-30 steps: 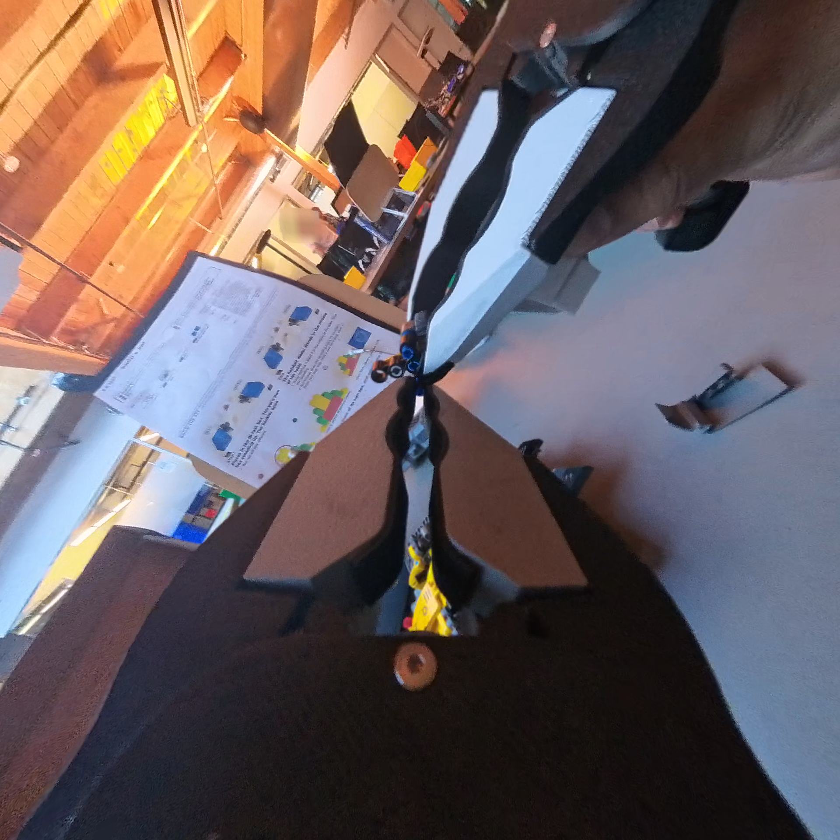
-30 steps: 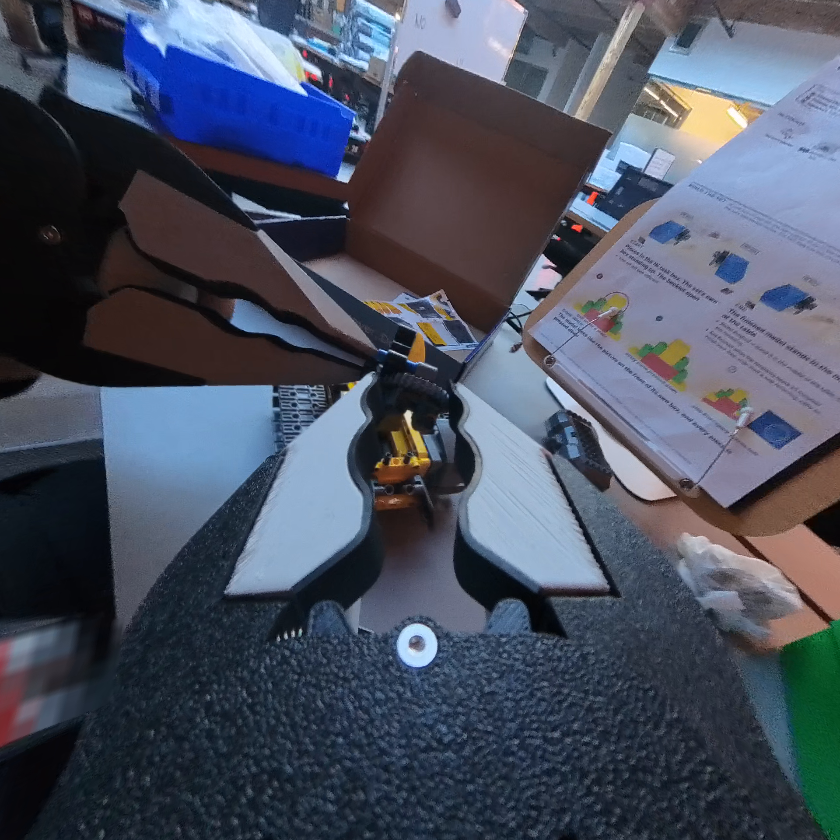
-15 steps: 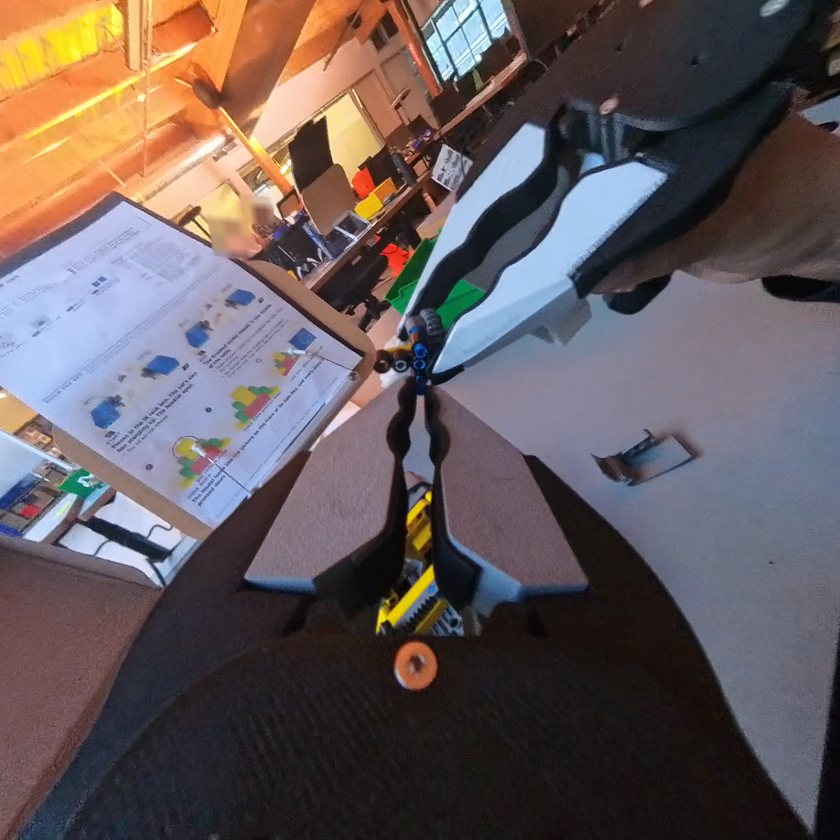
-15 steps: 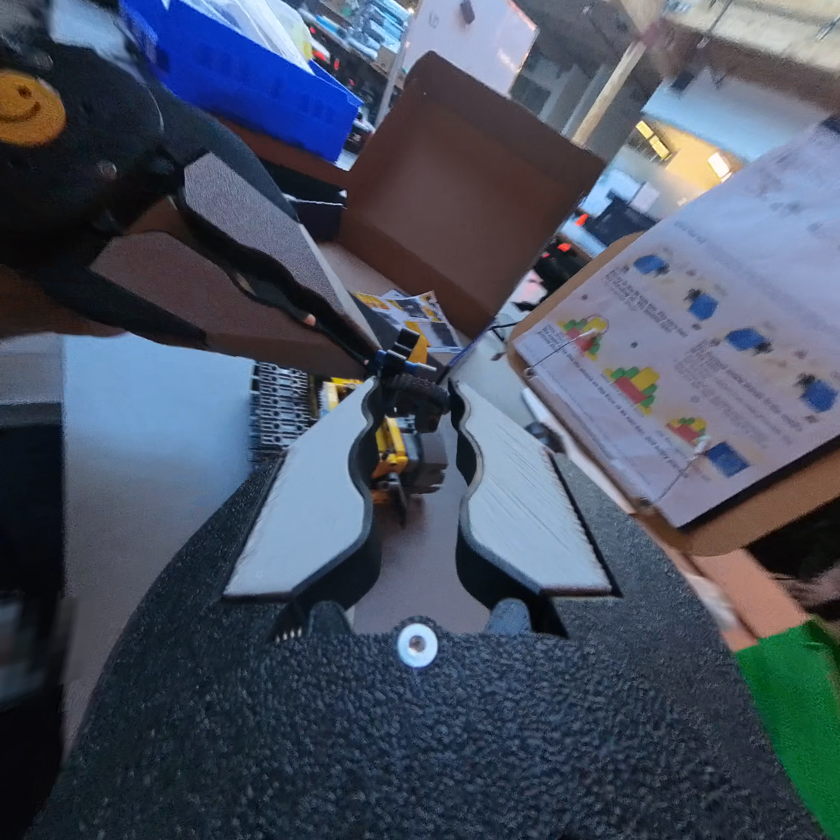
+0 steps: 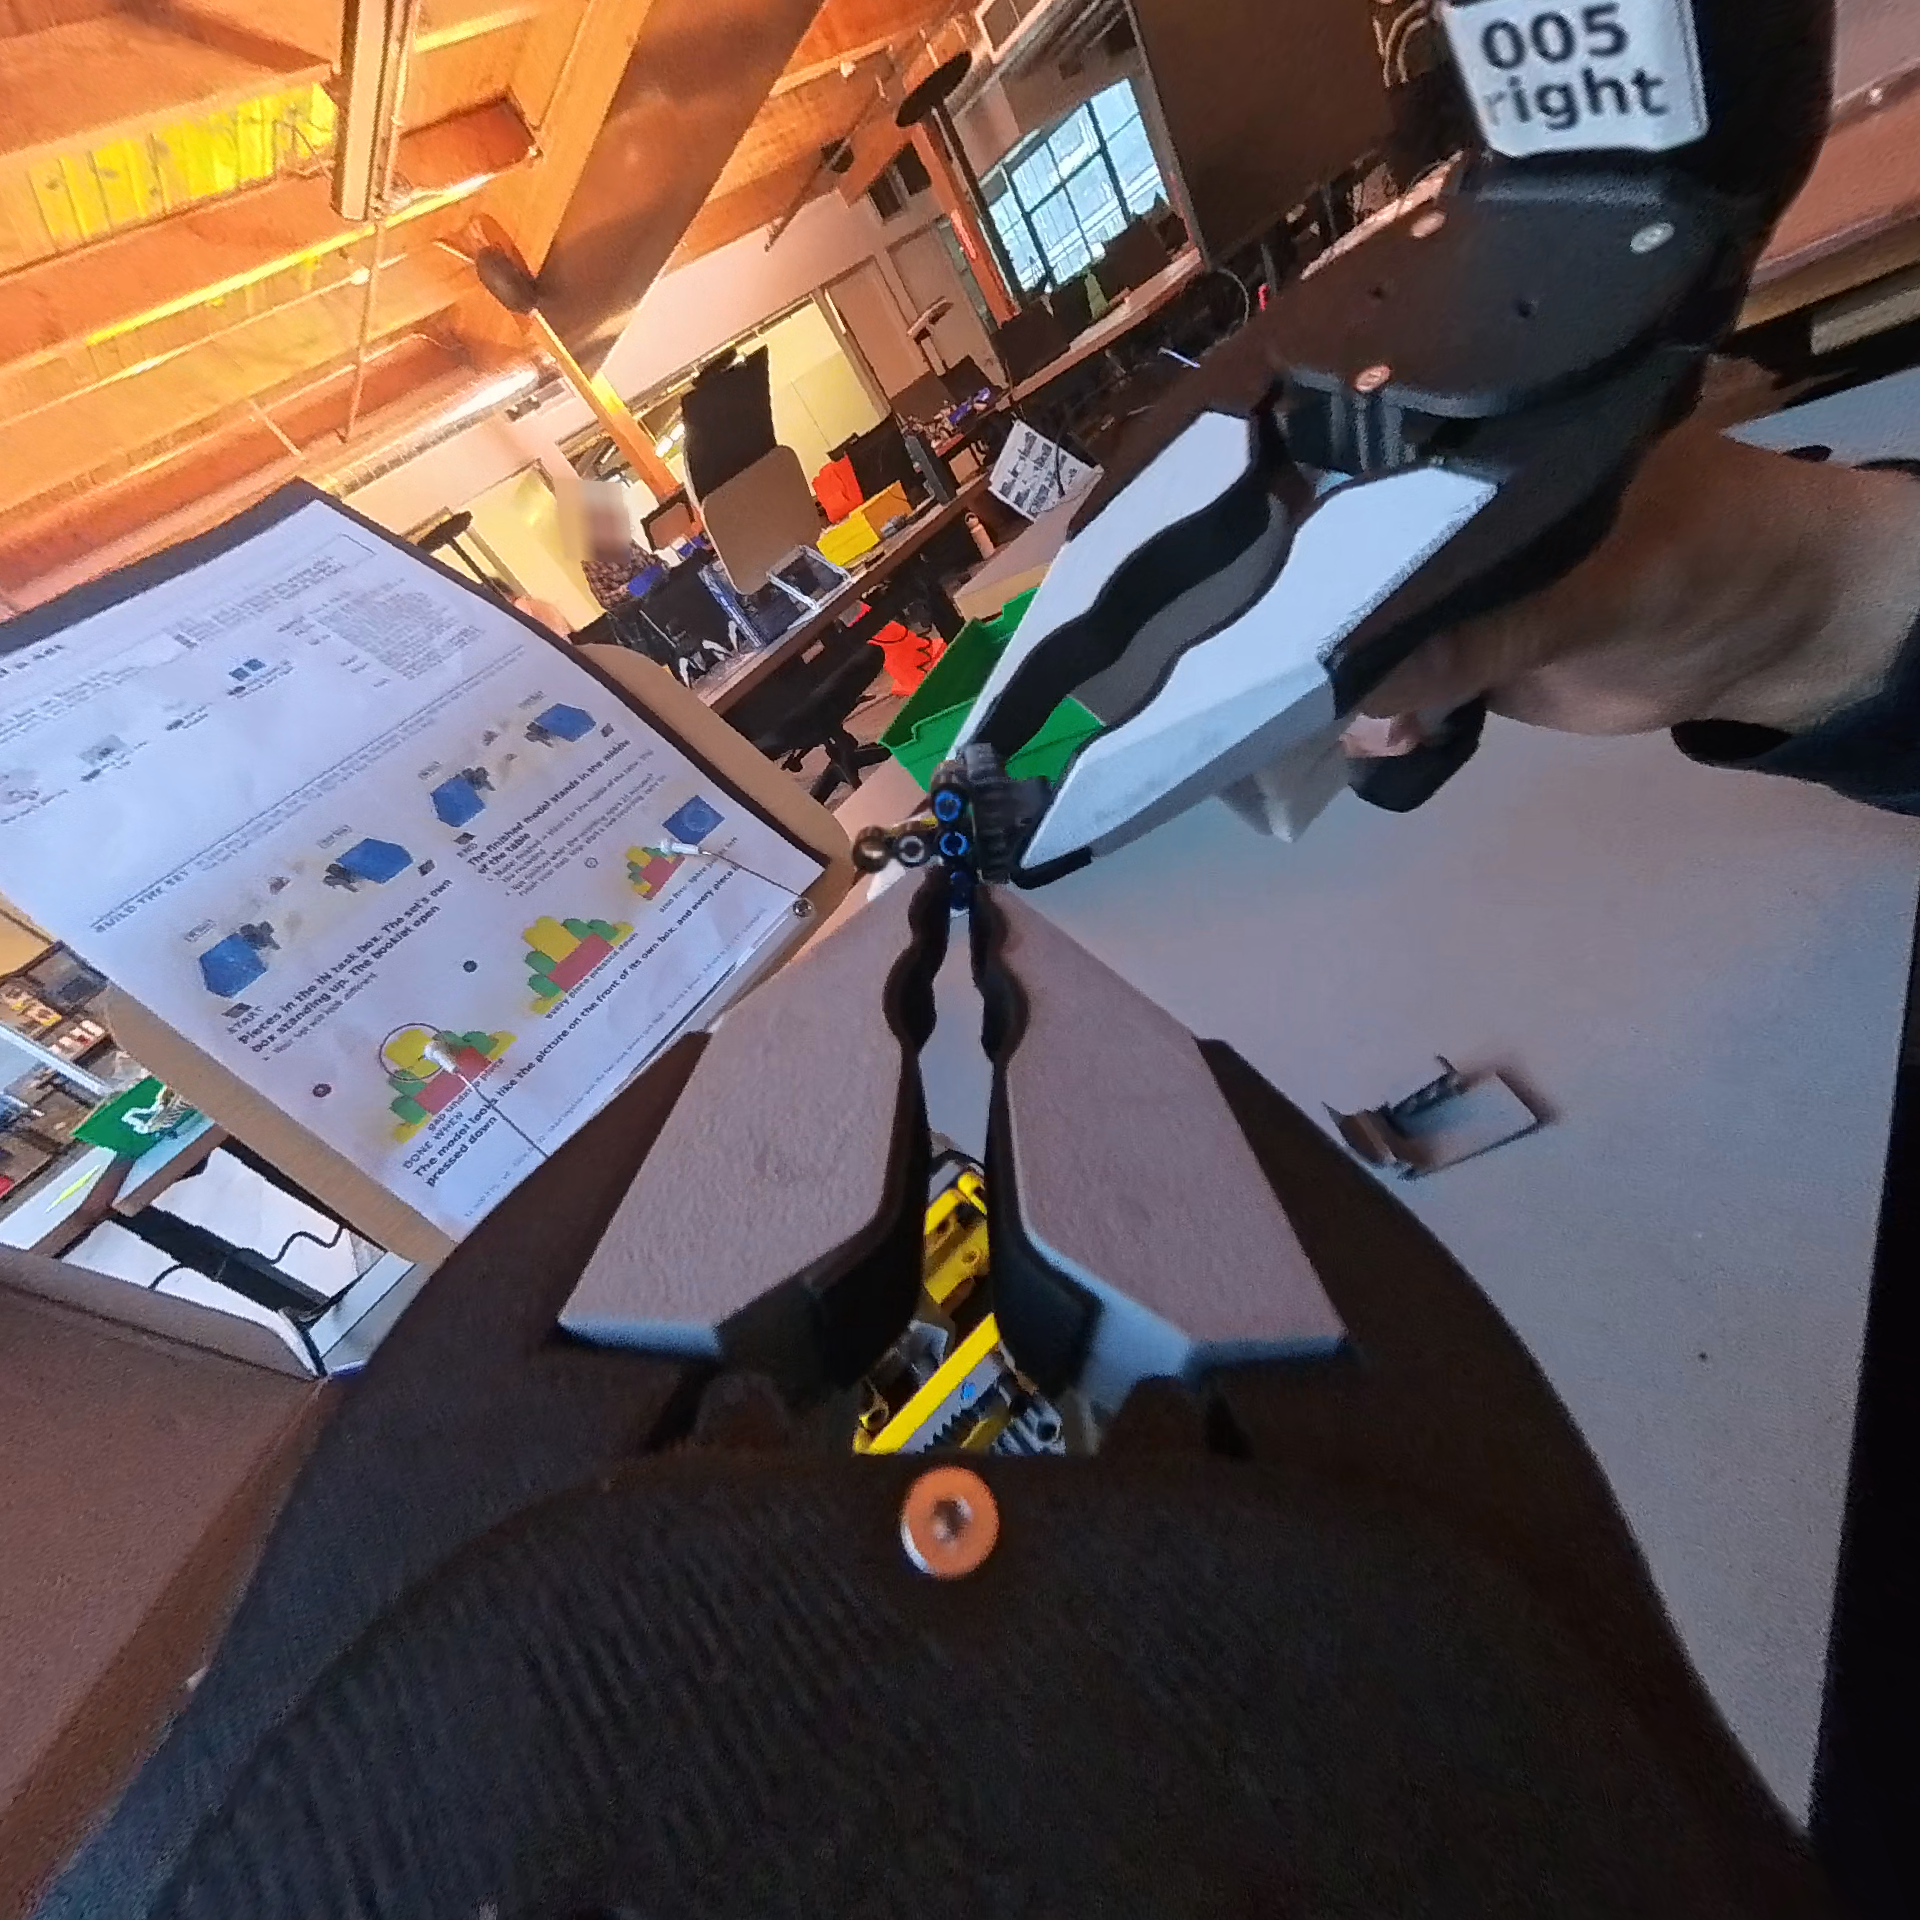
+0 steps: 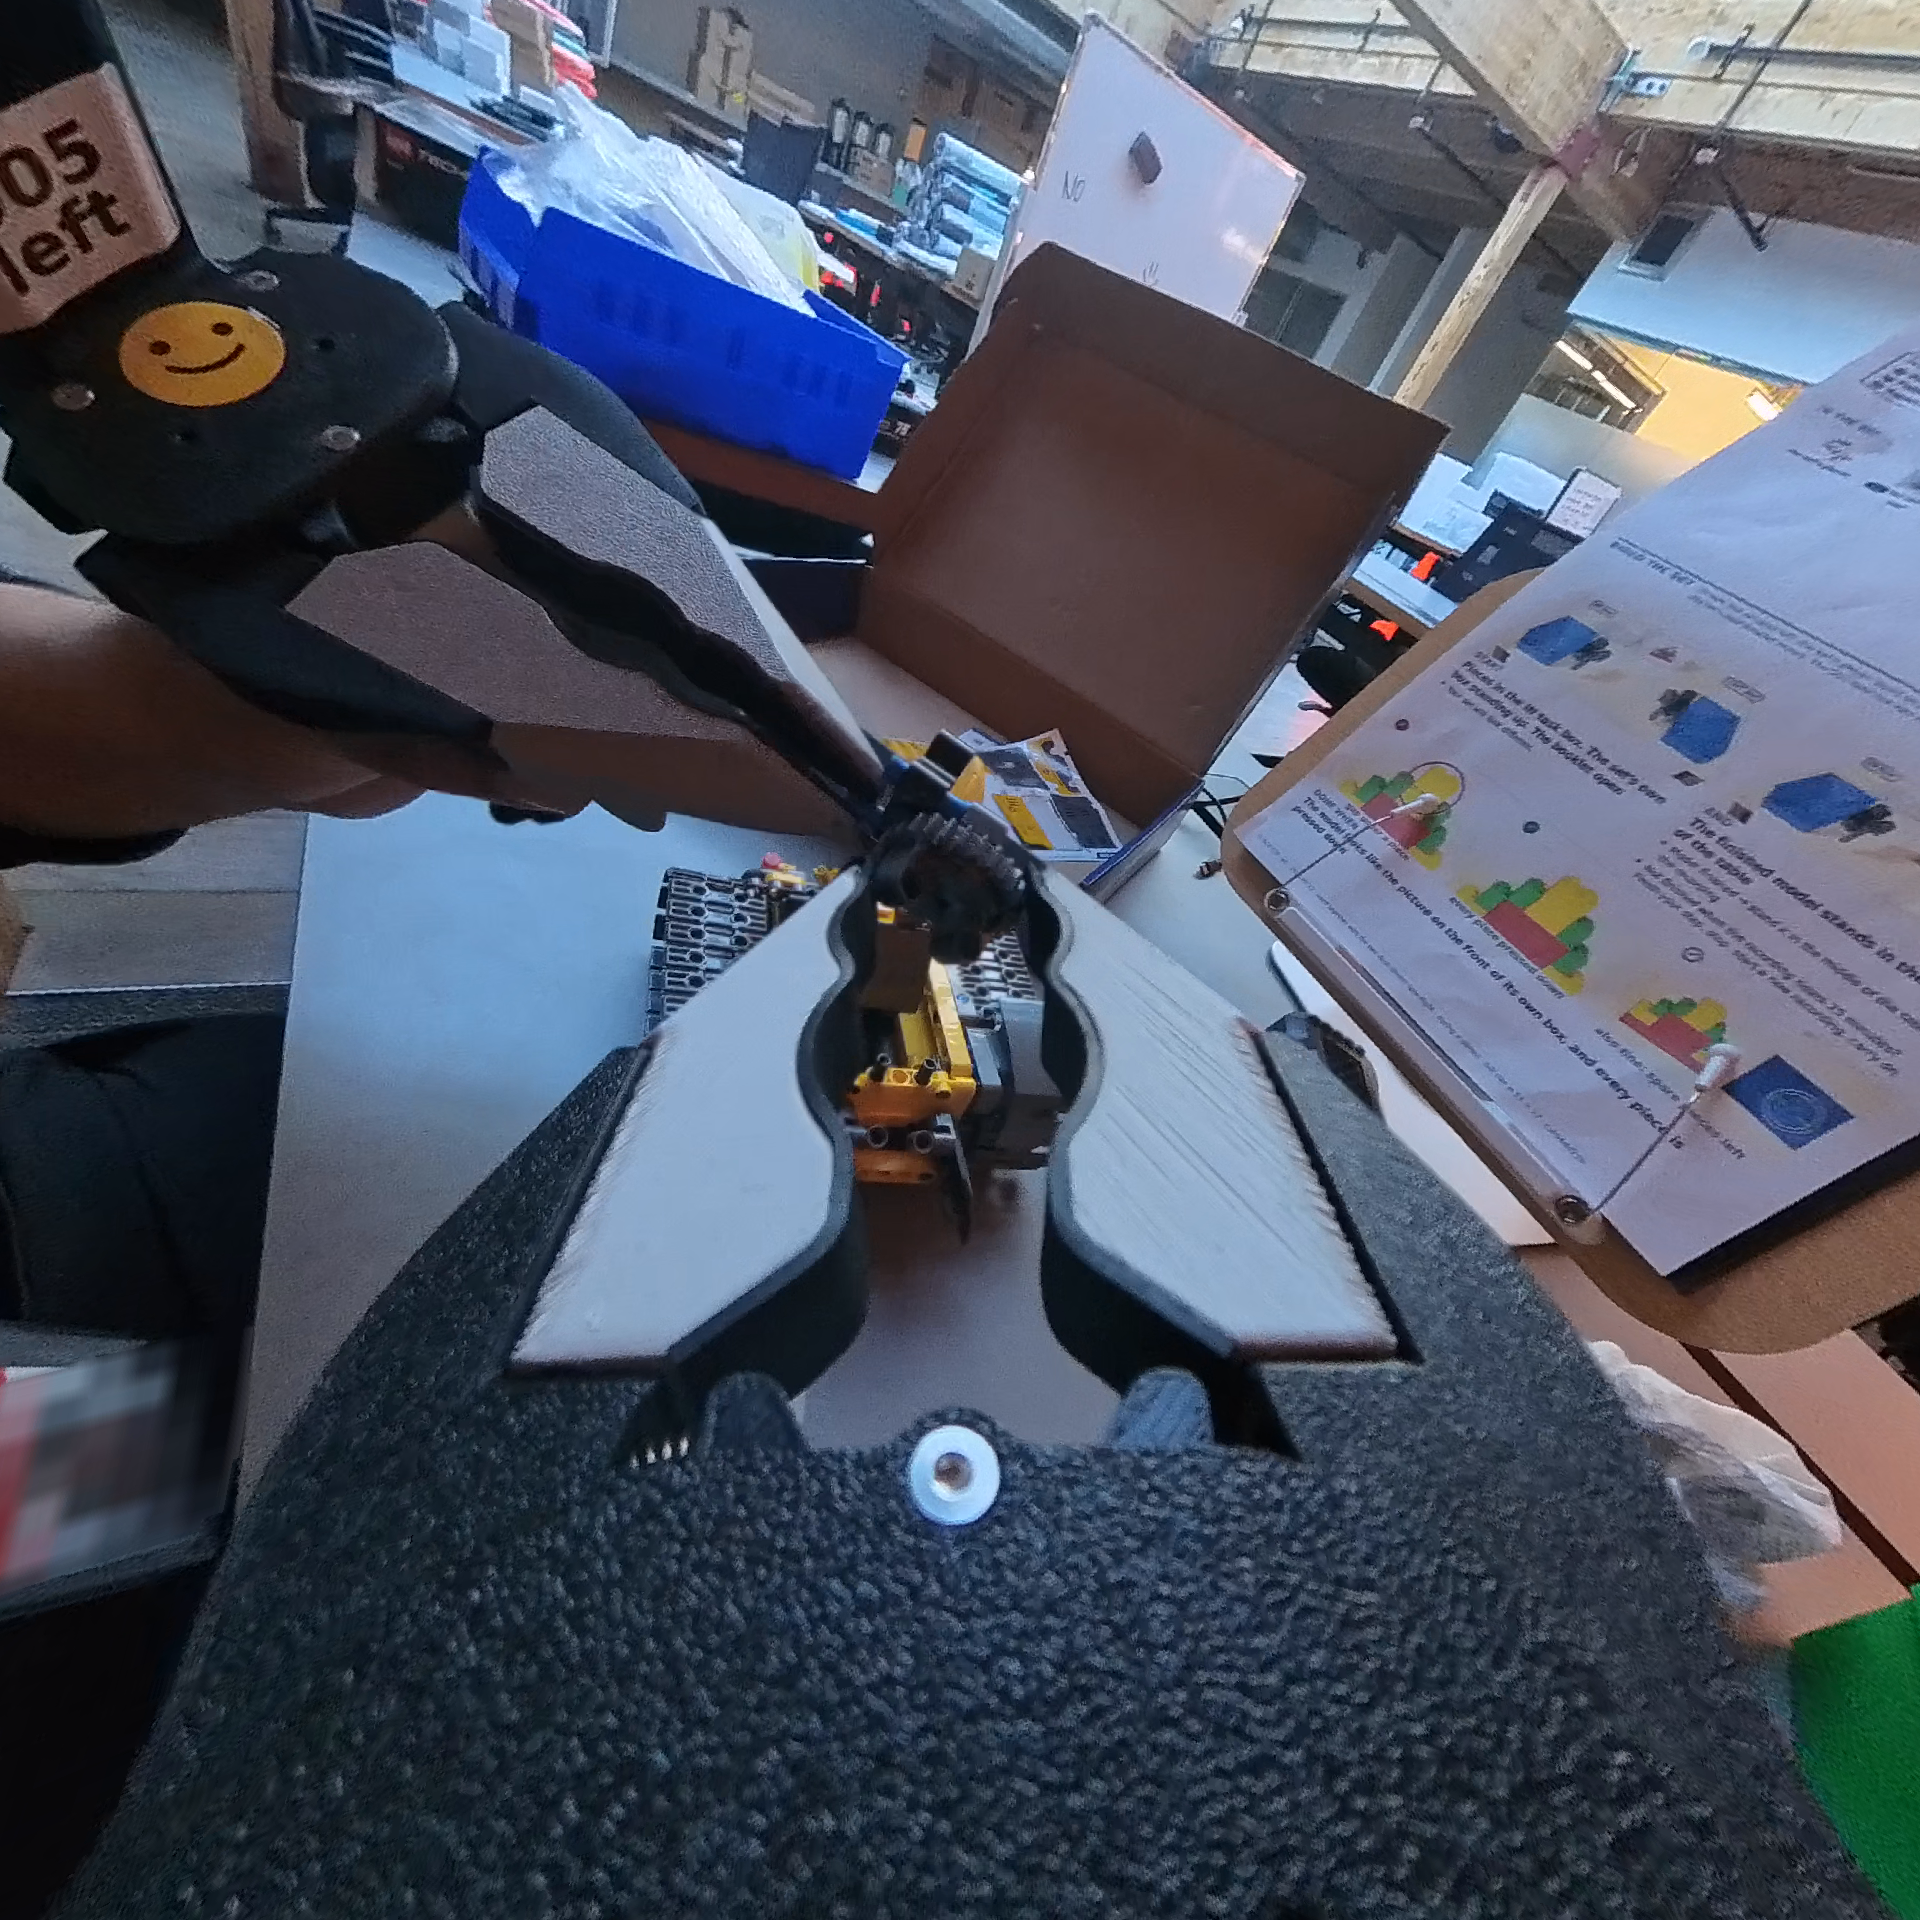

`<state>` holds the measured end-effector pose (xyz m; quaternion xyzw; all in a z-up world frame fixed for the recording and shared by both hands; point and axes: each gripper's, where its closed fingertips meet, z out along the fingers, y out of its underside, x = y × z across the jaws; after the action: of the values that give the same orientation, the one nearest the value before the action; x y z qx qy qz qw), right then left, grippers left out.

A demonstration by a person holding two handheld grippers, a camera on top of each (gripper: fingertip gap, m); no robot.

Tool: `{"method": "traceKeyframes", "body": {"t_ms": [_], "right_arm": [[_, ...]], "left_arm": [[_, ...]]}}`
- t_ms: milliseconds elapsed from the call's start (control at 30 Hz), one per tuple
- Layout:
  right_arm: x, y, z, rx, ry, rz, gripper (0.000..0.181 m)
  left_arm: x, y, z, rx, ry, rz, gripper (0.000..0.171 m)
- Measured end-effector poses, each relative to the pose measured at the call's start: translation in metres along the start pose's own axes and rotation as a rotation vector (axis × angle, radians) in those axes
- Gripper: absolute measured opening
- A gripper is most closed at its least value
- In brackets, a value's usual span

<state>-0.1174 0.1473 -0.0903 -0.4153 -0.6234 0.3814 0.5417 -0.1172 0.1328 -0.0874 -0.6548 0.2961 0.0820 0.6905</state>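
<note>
the left gripper (image 5: 954, 902), at frame centre in the left wrist view, has its jaws drawn nearly together, pinching a small blue pin part (image 5: 951, 840) at the tips. the right gripper (image 6: 940, 896), at frame centre in the right wrist view, has its jaws narrow at the tips, clamped around a black gear (image 6: 948, 864). the two tip sets meet on one small assembly held above the table (image 5: 1558, 987).

directly below, seen between the right fingers, stands a yellow and grey brick model (image 6: 935, 1060) with a black track section (image 6: 717, 920) at its left. the model appears partly built; how much remains cannot be told.

at the right of the right wrist view, an instruction sheet (image 6: 1621, 935) lies on a tilted board. an open cardboard box (image 6: 1122, 540) stands upper centre, a blue bin (image 6: 686, 332) upper left. a small grey bracket (image 5: 1439, 1117) lies on the table at the right of the left wrist view.
</note>
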Motion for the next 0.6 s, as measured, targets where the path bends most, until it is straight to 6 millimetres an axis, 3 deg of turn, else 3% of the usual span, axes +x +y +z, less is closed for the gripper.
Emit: {"method": "traceKeyframes", "body": {"t_ms": [367, 600], "right_arm": [[0.000, 0.000, -0.003, -0.002, -0.030, 0.038, 0.024], [-0.009, 0.005, -0.002, -0.018, -0.080, -0.032, 0.023]], "left_arm": [[0.004, 0.001, 0.001, -0.013, 0.049, -0.054, 0.001], [0.009, -0.003, -0.006, -0.083, 0.167, -0.097, 0.043]]}}
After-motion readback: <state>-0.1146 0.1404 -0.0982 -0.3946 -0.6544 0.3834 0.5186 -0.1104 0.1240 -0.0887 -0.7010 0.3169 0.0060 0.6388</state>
